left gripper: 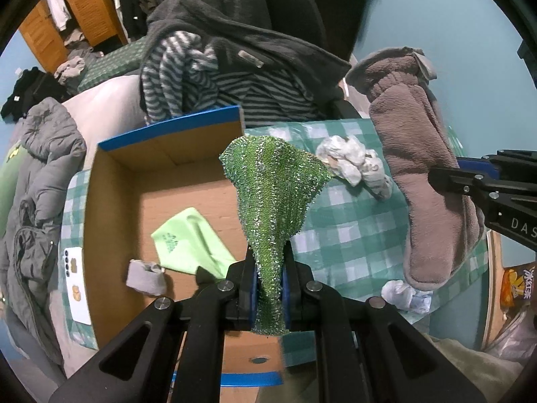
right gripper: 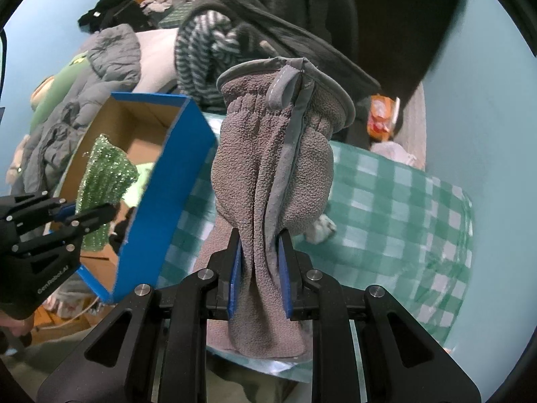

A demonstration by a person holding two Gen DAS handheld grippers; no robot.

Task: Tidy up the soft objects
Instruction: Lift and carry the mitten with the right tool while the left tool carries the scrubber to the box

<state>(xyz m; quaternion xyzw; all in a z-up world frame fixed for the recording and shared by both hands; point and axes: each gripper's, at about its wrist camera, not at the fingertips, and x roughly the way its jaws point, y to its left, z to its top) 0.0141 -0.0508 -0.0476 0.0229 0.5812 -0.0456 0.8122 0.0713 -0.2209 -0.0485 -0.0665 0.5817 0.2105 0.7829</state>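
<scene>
left tool (left gripper: 270,283): clamped on sparkly green mesh scrubbing cloth (left gripper: 273,194), hanging over open blue-edged cardboard box (left gripper: 114,181); light, limp | right tool (right gripper: 260,268): pinching grey fleece mitten (right gripper: 272,154) mid-body above checked tabletop (right gripper: 386,201); soft, floppy, mid-body hold suits it

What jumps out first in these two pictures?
A glittery green cloth hangs pinched in the left gripper over an open cardboard box with a blue rim. Beside it, a grey fleece mitten dangles from the right gripper above a green checked tablecloth.
</scene>
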